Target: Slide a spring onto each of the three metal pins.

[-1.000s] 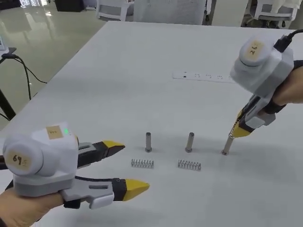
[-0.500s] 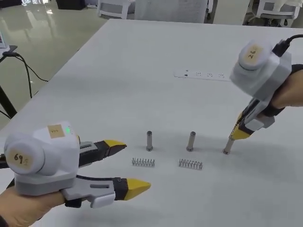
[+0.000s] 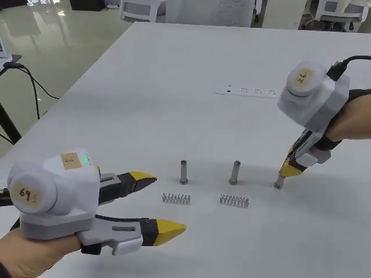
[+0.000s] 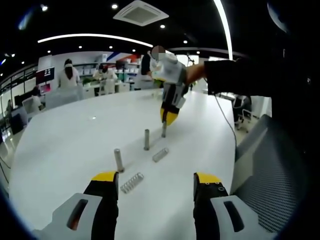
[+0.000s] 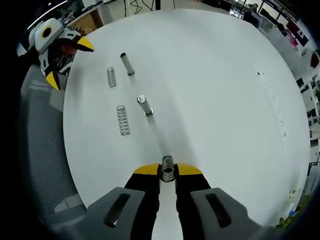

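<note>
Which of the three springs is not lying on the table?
The spring clamped in the right tongs, at the rightmost pin; the other two springs lie flat on the table.

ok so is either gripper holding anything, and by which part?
The right gripper is shut on a spring, pinching its sides between the jaw tips, over the rightmost pin. The left gripper is open, holding nothing.

Head view high, facing down — gripper views close, opposed, sharing middle pin (image 4: 146, 139).

White table (image 3: 174, 87), pins (image 3: 184, 172), springs (image 3: 175, 198), power strip (image 3: 246, 91)
</note>
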A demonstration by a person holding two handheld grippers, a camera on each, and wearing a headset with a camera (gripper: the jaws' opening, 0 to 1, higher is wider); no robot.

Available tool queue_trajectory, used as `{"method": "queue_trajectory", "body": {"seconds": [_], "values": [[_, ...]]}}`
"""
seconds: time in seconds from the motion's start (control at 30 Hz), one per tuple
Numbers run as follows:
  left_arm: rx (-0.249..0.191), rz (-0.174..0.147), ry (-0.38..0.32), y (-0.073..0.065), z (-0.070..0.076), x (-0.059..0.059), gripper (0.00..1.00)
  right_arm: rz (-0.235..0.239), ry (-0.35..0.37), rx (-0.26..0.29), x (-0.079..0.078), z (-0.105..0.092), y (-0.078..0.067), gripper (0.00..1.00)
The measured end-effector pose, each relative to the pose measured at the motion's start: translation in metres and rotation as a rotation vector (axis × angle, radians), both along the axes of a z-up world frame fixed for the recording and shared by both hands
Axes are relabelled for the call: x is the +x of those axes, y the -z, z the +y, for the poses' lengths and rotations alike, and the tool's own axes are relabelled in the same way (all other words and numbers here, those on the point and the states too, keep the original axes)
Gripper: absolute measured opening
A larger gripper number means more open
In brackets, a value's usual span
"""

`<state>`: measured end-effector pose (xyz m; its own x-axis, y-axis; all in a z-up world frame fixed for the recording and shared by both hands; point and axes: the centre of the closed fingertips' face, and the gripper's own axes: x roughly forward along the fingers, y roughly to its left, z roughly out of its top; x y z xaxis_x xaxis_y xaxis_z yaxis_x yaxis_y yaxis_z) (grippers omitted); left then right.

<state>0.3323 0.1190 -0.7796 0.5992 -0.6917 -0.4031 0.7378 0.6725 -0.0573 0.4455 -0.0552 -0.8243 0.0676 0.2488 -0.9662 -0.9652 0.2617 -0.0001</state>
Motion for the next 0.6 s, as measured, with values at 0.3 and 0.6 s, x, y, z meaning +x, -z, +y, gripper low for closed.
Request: {"method": "queue_trajectory", "body": {"seconds": [0.3,0.6], "values": [[0.002,0.000,-0.001,0.000,0.001,0.001,0.56,0.008,0.009,-0.010,0.001,0.000,0.011,0.08],[0.005,0.002,-0.001,0.000,0.001,0.001,0.55,0.006,0.011,-0.011,0.002,0.001,0.019,0.08]]}}
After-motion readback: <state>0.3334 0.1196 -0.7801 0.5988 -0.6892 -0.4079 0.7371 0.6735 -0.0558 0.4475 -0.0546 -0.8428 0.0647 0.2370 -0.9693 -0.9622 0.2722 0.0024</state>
